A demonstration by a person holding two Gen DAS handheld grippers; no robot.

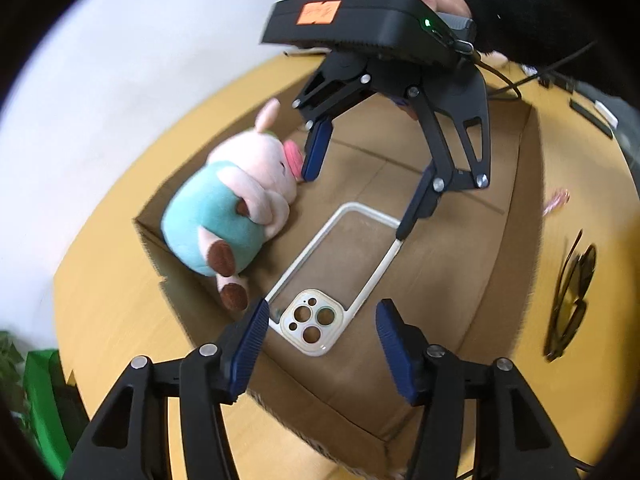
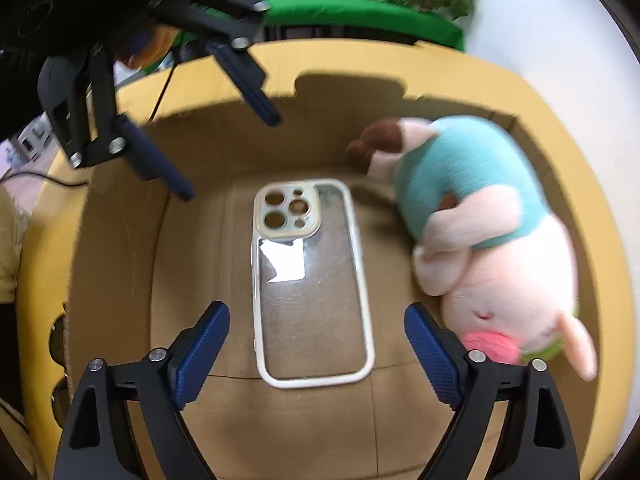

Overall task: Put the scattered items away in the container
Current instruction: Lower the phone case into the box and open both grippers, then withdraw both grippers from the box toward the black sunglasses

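A shallow cardboard box [image 1: 516,208] [image 2: 116,264] stands on the yellow table. In it lie a clear phone case [image 1: 332,276] [image 2: 312,280] with a white rim and a plush pig [image 1: 236,212] [image 2: 488,232] in a teal shirt. My left gripper [image 1: 320,344] is open and empty over the case's camera end. My right gripper [image 2: 316,352] is open and empty over the case's other end; in the left wrist view [image 1: 360,200] one finger is close to the pig's snout. The left gripper shows in the right wrist view [image 2: 232,156].
Dark sunglasses [image 1: 572,300] lie on the table [image 1: 108,308] right of the box. A small pink item [image 1: 556,200] lies beyond them. Cables and dark devices [image 1: 592,112] sit at the far right. A green surface with plants [image 2: 360,12] stands beside the table.
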